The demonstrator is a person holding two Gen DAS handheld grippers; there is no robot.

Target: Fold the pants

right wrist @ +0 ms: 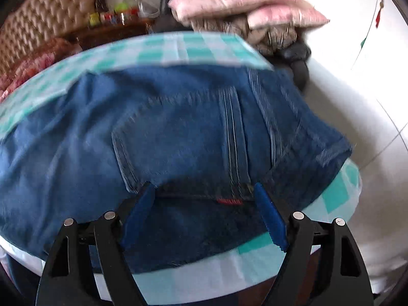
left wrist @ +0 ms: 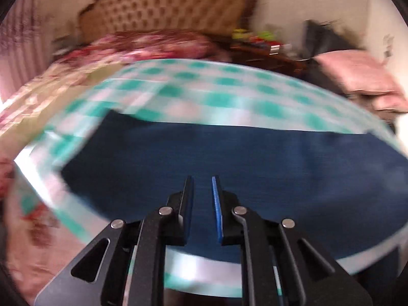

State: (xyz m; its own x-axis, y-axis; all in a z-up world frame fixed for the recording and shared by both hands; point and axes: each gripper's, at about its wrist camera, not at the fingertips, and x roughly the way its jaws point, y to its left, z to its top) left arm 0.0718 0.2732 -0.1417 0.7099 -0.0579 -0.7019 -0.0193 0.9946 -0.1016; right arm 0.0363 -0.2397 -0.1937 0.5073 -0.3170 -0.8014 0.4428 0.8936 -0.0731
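Denim in dark blue: one pair of pants (right wrist: 163,132) is spread across one table covered by a green-and-white checked cloth (left wrist: 219,86). The left gripper (left wrist: 202,181) is held above the fabric, its two fingers narrowly parted and empty. The right gripper (right wrist: 205,191) is spread wide over the waistband, nothing clamped. Two pink cushions (right wrist: 244,2) are stacked behind.

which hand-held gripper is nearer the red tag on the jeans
Right. The right hand-held gripper is open with its fingers on either side of the red tag at the waistband. The left hand-held gripper is over plain blue cloth of the jeans, with no tag in its view.
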